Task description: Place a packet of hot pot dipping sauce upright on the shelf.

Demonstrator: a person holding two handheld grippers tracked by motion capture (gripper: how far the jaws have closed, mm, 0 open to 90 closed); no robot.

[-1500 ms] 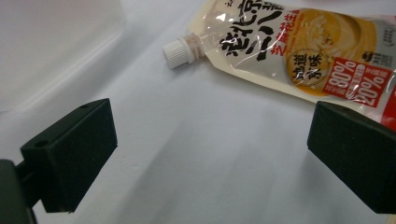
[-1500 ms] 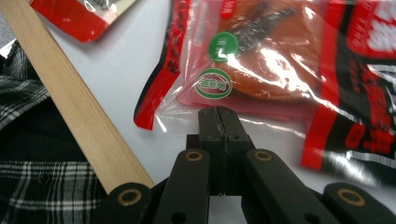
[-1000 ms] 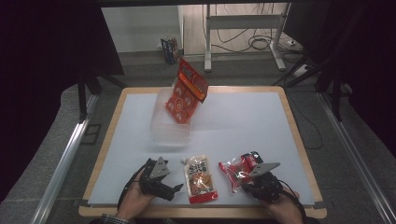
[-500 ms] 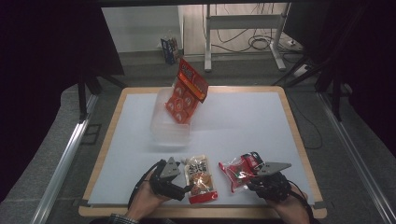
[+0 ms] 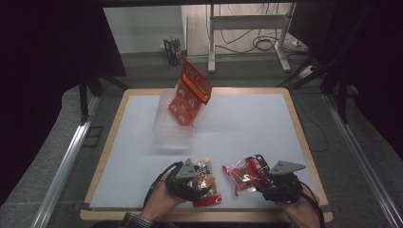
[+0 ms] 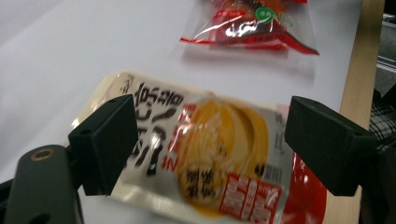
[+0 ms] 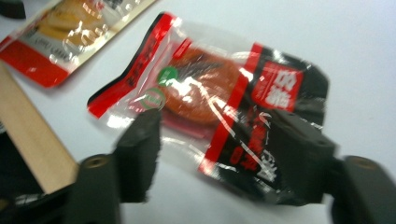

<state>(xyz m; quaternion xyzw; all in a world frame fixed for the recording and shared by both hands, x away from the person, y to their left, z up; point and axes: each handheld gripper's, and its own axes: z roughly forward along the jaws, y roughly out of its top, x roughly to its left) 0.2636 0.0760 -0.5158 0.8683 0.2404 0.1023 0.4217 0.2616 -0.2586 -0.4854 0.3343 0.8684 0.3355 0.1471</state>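
Observation:
A white and yellow noodle packet lies near the table's front edge. My left gripper reaches over it from the left. Its jaws have just been closing, stand one on each side of the packet, and do not press on it. To the right lies a red and black snack packet. My right gripper has just been opening and straddles that packet's near end, which rests on the table between the jaws.
A clear plastic container stands mid-table with a red packet propped upright in it. The white table top has a wooden rim. Dark stands and cables lie beyond the far edge.
My left gripper has slid right, from beside the noodle packet to over it. The right gripper's jaws have parted from the red packet's edge and drawn back slightly.

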